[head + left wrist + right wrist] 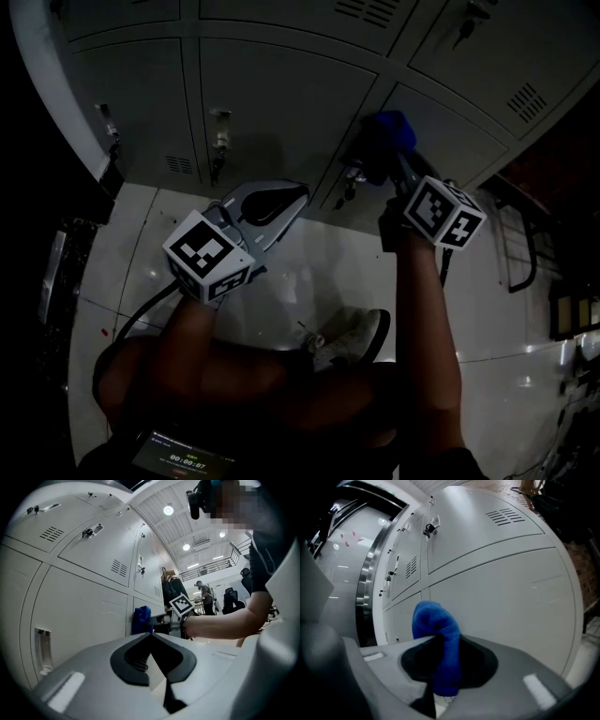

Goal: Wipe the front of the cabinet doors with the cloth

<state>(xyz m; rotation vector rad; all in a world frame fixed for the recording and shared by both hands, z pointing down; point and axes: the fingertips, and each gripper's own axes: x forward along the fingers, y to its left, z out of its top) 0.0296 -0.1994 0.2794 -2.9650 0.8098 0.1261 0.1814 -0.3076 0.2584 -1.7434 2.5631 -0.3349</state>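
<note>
1. Claws first, from the left: my left claw (pixel 298 195) hangs low, pointed at the doors (pixel 281 94) but well apart from them. Its own view shows the jaws clenched tip to tip with nothing between them.
2. I judge it parked on purpose. This wipe needs only one claw, and holding the spare one low and back leaves the door fronts free for the cloth.
3. The doors are plain grey panels with vents, and a latch (pixel 219 131) stands out from the one ahead of my left claw. Anything that sticks out like that will have to be wiped around, not over.
4. Further right is the cloth (pixel 389 131), blue and bunched, grasped in my right claw (pixel 380 161). The jaws clamp its middle so that a rounded wad pokes out past the tips. That way soft cloth meets the paint, not a jaw.
5. The wad sits at the seam between two doors, just beside another latch. From the left gripper view it seems to touch the door face, though I cannot tell how firmly.
6. My right arm reaches straight out, which I take as room for a long sweep. The nearby latch is the likeliest snag.
</note>
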